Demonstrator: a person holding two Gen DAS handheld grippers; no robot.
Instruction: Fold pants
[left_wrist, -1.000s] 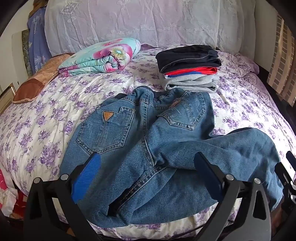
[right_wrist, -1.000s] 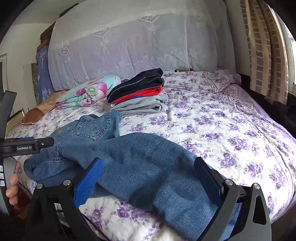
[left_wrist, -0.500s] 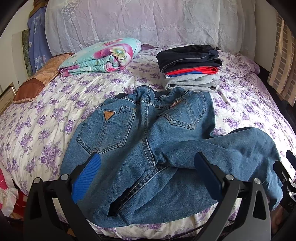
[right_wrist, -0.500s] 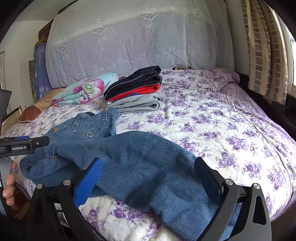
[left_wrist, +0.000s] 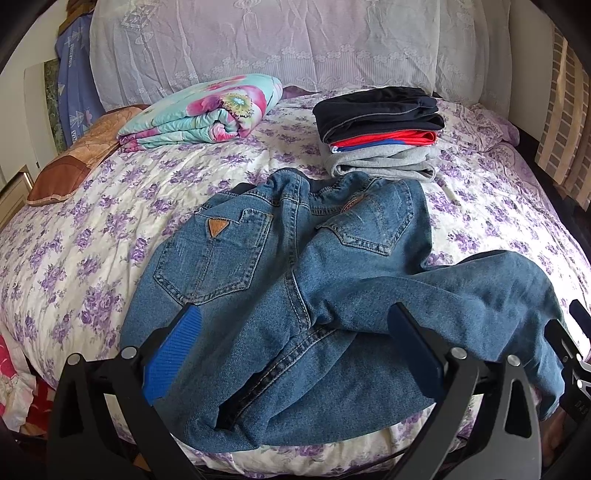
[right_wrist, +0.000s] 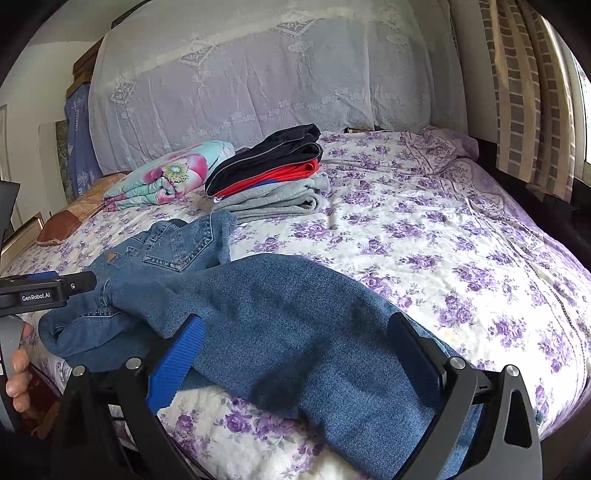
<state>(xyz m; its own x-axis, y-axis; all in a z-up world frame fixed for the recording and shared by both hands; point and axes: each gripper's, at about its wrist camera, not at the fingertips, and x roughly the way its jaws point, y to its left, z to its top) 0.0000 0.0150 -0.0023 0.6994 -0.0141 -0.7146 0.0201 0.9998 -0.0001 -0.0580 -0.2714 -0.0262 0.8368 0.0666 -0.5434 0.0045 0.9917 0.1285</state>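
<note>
Jeans (left_wrist: 295, 295) lie unfolded on the bed (left_wrist: 92, 229), back pockets up, waistband at the far end just short of the stack of folded clothes (left_wrist: 380, 133), seat and crotch running back toward the near edge. Long axis is bent: the hip section runs near-to-far, but one leg (right_wrist: 314, 332) swings off to the right along the near edge, crossing over the other leg, so the garment is an L, not a straight strip. Left hand-held gripper (left_wrist: 295, 354) hangs over the crotch and inseam area, fingers spread wide, nothing between them, apparently just above the denim rather than on it. Right hand-held gripper (right_wrist: 295, 365) sits over the swung-out leg, also spread wide and empty; the cuff end of that leg drops past the near edge below its fingers, so the hem itself is hard to make out. Right is nearer the stray leg, left nearer the seat and the lower leg. The next move likely turns on that leg: it lies right of the body and needs bringing back leftward in line before any fold. Floral blanket (left_wrist: 207, 110) sits far left, well apart from the jeans.
</note>
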